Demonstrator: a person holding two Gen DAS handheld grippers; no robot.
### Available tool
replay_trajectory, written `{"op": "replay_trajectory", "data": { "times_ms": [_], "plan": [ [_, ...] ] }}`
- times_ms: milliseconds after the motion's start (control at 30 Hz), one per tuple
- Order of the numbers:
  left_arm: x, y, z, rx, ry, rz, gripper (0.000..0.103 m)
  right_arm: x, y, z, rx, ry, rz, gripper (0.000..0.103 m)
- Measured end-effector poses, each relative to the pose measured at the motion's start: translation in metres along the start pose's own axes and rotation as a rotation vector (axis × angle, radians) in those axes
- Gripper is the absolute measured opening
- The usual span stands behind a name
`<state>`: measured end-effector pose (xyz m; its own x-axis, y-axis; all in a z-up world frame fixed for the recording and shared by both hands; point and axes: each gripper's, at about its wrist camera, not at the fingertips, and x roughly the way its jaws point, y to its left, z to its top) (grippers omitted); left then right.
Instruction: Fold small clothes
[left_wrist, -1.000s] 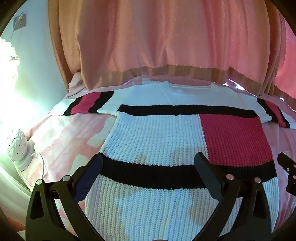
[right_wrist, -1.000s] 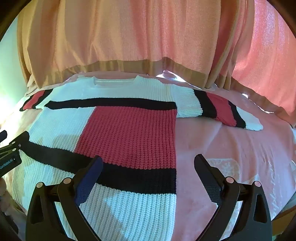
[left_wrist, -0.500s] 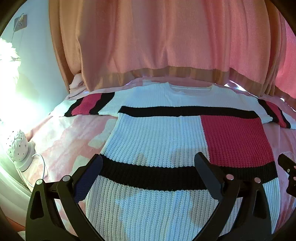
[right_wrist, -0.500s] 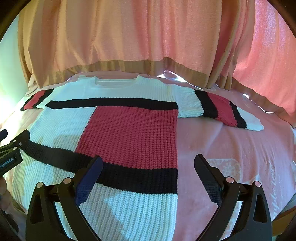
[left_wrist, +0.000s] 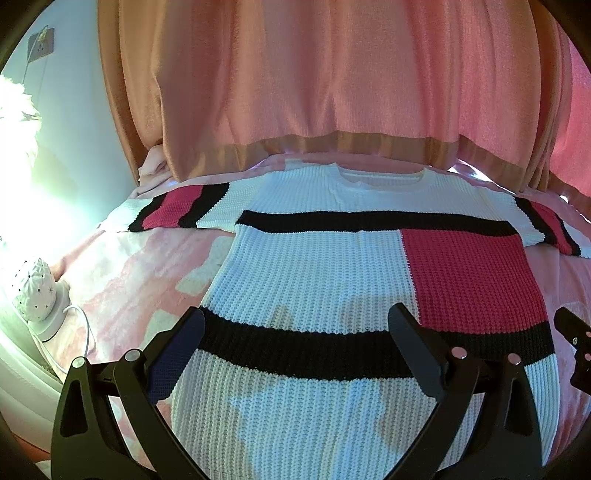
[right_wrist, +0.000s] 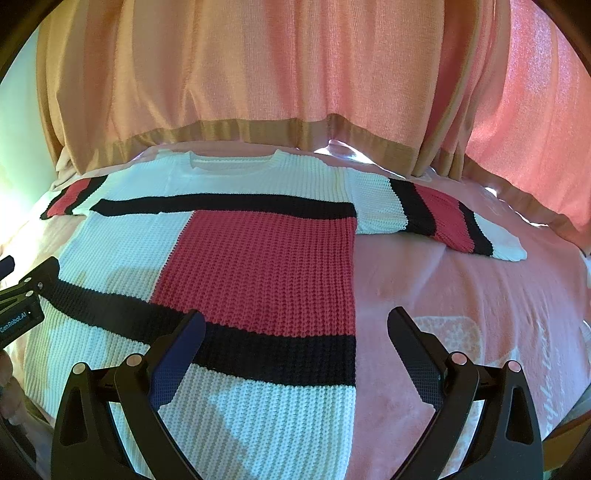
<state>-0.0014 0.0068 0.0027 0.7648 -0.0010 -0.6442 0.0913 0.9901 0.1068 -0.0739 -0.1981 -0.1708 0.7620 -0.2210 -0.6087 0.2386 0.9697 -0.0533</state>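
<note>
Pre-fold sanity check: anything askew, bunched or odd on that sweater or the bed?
Nothing stands out. The sweater lies flat and face up on the pink blanket, both sleeves spread out sideways, no bunching or damage visible. Both tongs, left and right, hover open above the hem end, holding nothing.

You've got a chunky-knit sweater (left_wrist: 314, 280) in white, crossed by two black bands, with a big red block on one side of the chest. Each sleeve (right_wrist: 436, 218) runs white, black, red, black, white. Under it, the bed cover (right_wrist: 461, 295) is pink, and toward its left edge it goes blotchy with paler, cream patches. Behind, your curtain (left_wrist: 332, 74) glows salmon-pink with a tan-brown band along its hem. Your left gripper (left_wrist: 295, 347) and right gripper (right_wrist: 295, 347) are black, each with one dark blue finger pad (right_wrist: 177, 362).
</note>
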Motion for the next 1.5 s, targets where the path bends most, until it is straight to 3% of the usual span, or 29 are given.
{"op": "replay_trajectory", "data": {
  "times_ms": [1500],
  "plan": [
    [0.0028, -0.0020, -0.0016, 0.011, 0.004, 0.001, 0.097, -0.0002, 0.0067, 0.0000, 0.000, 0.000, 0.001, 0.097]
  ]
}}
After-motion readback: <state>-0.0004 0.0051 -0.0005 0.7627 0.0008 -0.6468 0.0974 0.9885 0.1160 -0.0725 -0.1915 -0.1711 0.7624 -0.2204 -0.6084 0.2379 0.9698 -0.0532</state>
